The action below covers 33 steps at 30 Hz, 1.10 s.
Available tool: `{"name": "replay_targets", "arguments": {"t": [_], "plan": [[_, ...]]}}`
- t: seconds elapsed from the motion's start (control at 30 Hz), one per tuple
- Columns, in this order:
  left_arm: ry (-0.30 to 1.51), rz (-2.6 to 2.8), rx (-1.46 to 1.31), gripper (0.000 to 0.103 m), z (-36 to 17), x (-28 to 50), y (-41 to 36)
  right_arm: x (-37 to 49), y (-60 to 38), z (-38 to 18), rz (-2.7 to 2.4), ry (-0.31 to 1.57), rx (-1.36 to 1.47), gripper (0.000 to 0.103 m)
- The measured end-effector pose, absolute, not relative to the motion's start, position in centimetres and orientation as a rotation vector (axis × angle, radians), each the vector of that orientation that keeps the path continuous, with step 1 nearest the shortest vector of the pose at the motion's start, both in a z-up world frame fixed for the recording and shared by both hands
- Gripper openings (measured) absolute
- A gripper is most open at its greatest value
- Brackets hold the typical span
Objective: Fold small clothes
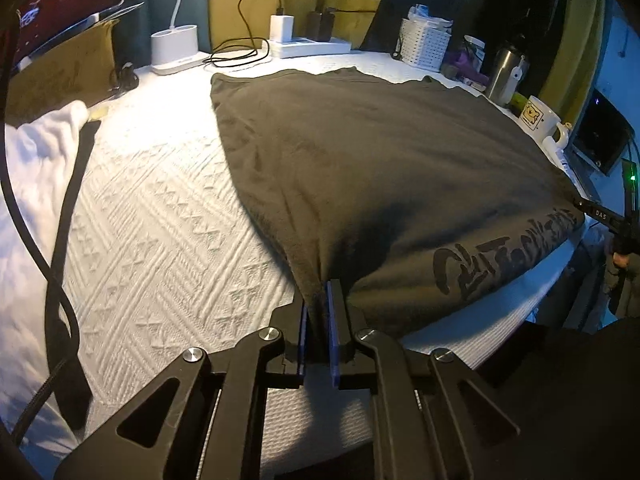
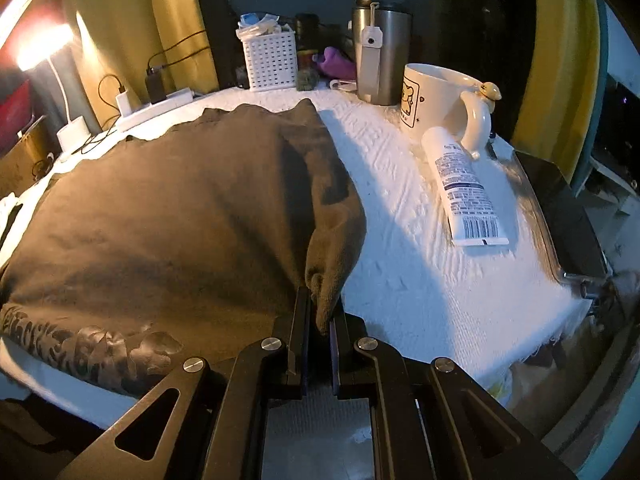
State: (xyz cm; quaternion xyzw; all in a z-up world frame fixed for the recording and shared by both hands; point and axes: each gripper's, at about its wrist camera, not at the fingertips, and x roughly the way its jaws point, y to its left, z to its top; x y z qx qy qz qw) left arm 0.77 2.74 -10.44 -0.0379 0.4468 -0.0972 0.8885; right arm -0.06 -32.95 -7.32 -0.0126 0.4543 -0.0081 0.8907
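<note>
A dark olive-grey T-shirt (image 1: 380, 152) with a black print lies spread on the white textured tablecloth (image 1: 160, 216). My left gripper (image 1: 318, 300) is shut on the shirt's near left corner, with cloth pinched between its blue pads. My right gripper (image 2: 320, 312) is shut on the shirt's near right corner (image 2: 324, 280), where the cloth bunches up between the fingers. The shirt (image 2: 180, 208) fills the left half of the right wrist view. The print runs along its near edge.
A cream mug (image 2: 436, 96), a white tube (image 2: 460, 188), a steel tumbler (image 2: 382, 56) and a white basket (image 2: 270, 60) stand right of the shirt. A power strip (image 1: 308, 46) and lamp base (image 1: 176, 50) sit at the back. White cloth (image 1: 36, 168) lies left.
</note>
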Motion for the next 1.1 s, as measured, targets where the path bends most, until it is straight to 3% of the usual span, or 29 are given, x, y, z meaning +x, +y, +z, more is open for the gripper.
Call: {"name": "replay_targets", "arguments": {"t": [0.17, 0.37, 0.57, 1.1], "plan": [[0.93, -0.176, -0.064, 0.007, -10.4, 0.1, 3.2, 0.0, -33.5, -7.4, -0.026, 0.95, -0.02, 0.01], [0.953, -0.171, -0.081, 0.009, -10.5, -0.3, 4.0, -0.3, -34.9, -7.0, -0.089, 0.947, -0.001, 0.041], [0.989, -0.15, -0.098, 0.018, -9.9, -0.4, 5.6, -0.5, -35.8, -5.3, -0.132, 0.91, -0.016, 0.042], [0.896, -0.11, -0.057, 0.018, -7.6, 5.4, 4.0, 3.7, -29.5, -5.3, 0.04, 0.863, -0.016, 0.042]]}}
